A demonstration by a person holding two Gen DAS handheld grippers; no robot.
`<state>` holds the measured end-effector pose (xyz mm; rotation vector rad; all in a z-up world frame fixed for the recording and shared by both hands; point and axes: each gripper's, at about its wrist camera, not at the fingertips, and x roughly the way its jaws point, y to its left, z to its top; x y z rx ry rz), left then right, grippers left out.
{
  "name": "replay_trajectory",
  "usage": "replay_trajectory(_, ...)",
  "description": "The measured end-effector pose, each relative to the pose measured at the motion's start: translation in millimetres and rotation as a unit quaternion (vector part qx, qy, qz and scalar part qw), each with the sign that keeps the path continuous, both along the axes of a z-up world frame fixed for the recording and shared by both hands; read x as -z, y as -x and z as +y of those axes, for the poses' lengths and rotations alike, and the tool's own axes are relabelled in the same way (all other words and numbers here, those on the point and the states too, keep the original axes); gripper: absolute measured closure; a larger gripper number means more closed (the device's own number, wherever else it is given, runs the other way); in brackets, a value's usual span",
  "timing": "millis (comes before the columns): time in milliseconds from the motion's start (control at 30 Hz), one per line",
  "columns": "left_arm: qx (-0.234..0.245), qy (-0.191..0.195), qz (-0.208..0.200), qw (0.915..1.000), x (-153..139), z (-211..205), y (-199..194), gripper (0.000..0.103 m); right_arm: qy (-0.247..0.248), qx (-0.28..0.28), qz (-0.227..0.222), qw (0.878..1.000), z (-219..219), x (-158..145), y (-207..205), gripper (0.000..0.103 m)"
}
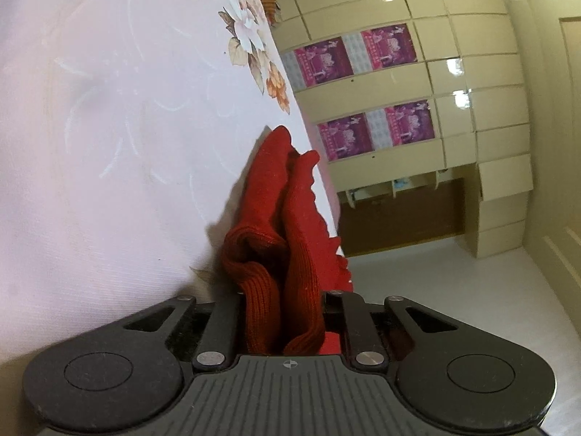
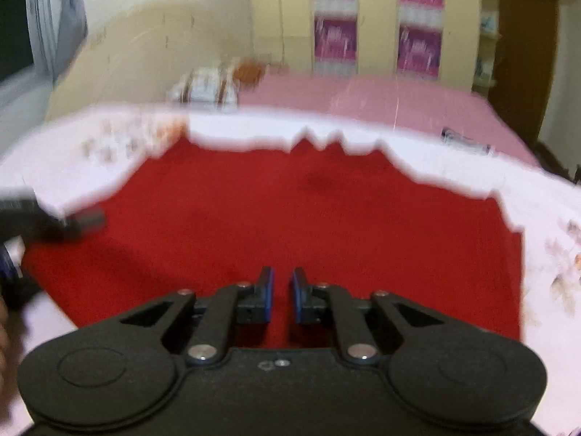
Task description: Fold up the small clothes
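Note:
A red knitted garment (image 2: pixel 290 218) lies spread on a white floral cloth (image 2: pixel 435 160). In the left wrist view a bunched, ribbed part of the red garment (image 1: pixel 287 239) runs between the fingers of my left gripper (image 1: pixel 283 312), which is shut on it; the fingertips are hidden by the fabric. My left gripper also shows blurred at the garment's left edge in the right wrist view (image 2: pixel 54 218). My right gripper (image 2: pixel 282 283) hovers over the near middle of the garment, its blue-padded fingers (image 2: pixel 267 290) slightly apart and holding nothing.
The white cloth (image 1: pixel 109 127) has a flower print (image 1: pixel 250 36) near its edge. Behind are a pink bed surface (image 2: pixel 381 98), folded items (image 2: pixel 207 87), cream wall cabinets (image 1: pixel 472 72) with pink posters (image 1: pixel 323 61) and a door (image 2: pixel 523 43).

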<state>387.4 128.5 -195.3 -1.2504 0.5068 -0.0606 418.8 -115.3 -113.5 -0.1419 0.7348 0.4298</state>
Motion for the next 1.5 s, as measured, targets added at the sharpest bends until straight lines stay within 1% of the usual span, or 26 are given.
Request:
replay_trajectory(100, -0.001, 0.001, 0.013, 0.9999, -4, -1, -2, 0.078, -0.006, 0.003, -0.002, 1.000, -3, 0, 1, 0.092)
replay_trajectory(233, 0.000, -0.030, 0.025, 0.9993, -8, -5, -9, 0.079, -0.015, 0.002, 0.000, 1.000, -7, -1, 2, 0.092)
replay_trajectory(267, 0.003, -0.035, 0.024, 0.9991, -9, -5, -11, 0.085, -0.017, 0.001, 0.000, 1.000, -9, -1, 2, 0.092)
replay_trajectory(300, 0.005, -0.041, 0.023, 0.9989, -12, -4, -9, 0.085, -0.019, 0.002, 0.002, 1.000, -10, -1, 3, 0.092)
replay_trajectory(400, 0.024, -0.063, -0.015, 0.9976, -34, -6, -5, 0.086, -0.034, 0.005, 0.010, 0.999, -16, -2, 2, 0.092)
replay_trajectory(467, 0.052, -0.097, -0.040, 0.9931, -60, -15, -11, 0.086, -0.033, 0.005, 0.010, 0.999, -11, 0, -2, 0.092)
replay_trajectory(533, 0.089, -0.135, -0.065, 0.9846, -91, -31, -23, 0.086, -0.020, 0.003, 0.002, 1.000, -7, 1, 0, 0.092)
replay_trajectory(600, 0.143, -0.165, -0.084, 0.9721, -120, -57, -39, 0.086, -0.024, 0.008, 0.000, 1.000, -7, 1, 0, 0.092)
replay_trajectory(700, 0.229, -0.212, -0.086, 0.9461, -149, -118, -68, 0.085, -0.097, 0.033, 0.035, 0.994, -26, 2, -7, 0.092)
replay_trajectory(733, 0.255, -0.231, -0.076, 0.9359, -153, -139, -77, 0.085, -0.150, 0.049, 0.061, 0.986, -42, 2, -13, 0.092)
replay_trajectory(767, 0.272, -0.247, -0.068, 0.9275, -153, -159, -82, 0.085, -0.222, 0.078, 0.093, 0.967, -66, 4, -19, 0.087)
replay_trajectory(800, 0.292, -0.263, -0.058, 0.9175, -151, -179, -88, 0.085, -0.296, 0.123, 0.117, 0.940, -97, 7, -21, 0.076)
replay_trajectory(833, 0.315, -0.272, -0.042, 0.9085, -144, -198, -94, 0.085, -0.357, 0.168, 0.127, 0.910, -129, 11, -19, 0.071)
replay_trajectory(867, 0.334, -0.276, -0.023, 0.9009, -133, -216, -98, 0.083, -0.407, 0.206, 0.128, 0.881, -162, 13, -12, 0.058)
replay_trajectory(900, 0.351, -0.287, -0.010, 0.8915, -124, -231, -100, 0.077, -0.443, 0.235, 0.127, 0.856, -191, 15, -4, 0.042)
replay_trajectory(933, 0.369, -0.298, -0.004, 0.8804, -113, -246, -99, 0.053, -0.467, 0.247, 0.122, 0.840, -212, 15, 3, 0.037)
replay_trajectory(967, 0.376, -0.301, -0.012, 0.8764, -107, -256, -95, 0.030, -0.486, 0.258, 0.117, 0.827, -235, 12, 12, 0.027)
replay_trajectory(1000, 0.373, -0.309, -0.038, 0.8743, -107, -263, -85, 0.023, -0.487, 0.267, 0.113, 0.824, -250, 9, 18, 0.027)
replay_trajectory(1067, 0.378, -0.310, -0.063, 0.8701, -116, -269, -69, 0.021, -0.485, 0.256, 0.108, 0.829, -269, 0, 26, 0.027)
replay_trajectory(1133, 0.385, -0.275, -0.085, 0.8771, -124, -256, -54, 0.021, -0.474, 0.242, 0.099, 0.841, -276, -9, 33, 0.027)
replay_trajectory(1200, 0.360, -0.280, -0.100, 0.8844, -131, -232, -37, 0.021, -0.453, 0.219, 0.094, 0.859, -271, -18, 36, 0.027)
replay_trajectory(1267, 0.324, -0.290, -0.098, 0.8951, -136, -200, -28, 0.021, -0.431, 0.203, 0.097, 0.874, -261, -21, 34, 0.027)
replay_trajectory(1333, 0.279, -0.294, -0.076, 0.9110, -133, -160, -26, 0.021, -0.411, 0.186, 0.110, 0.886, -244, -21, 32, 0.028)
replay_trajectory(1400, 0.261, -0.285, -0.046, 0.9210, -127, -131, -26, 0.021, -0.394, 0.172, 0.112, 0.896, -232, -22, 34, 0.030)
replay_trajectory(1433, 0.263, -0.280, -0.034, 0.9229, -122, -120, -27, 0.021, -0.387, 0.167, 0.110, 0.900, -228, -22, 37, 0.030)
replay_trajectory(1500, 0.274, -0.288, -0.004, 0.9176, -114, -111, -27, 0.021, -0.361, 0.162, 0.103, 0.913, -213, -26, 39, 0.036)
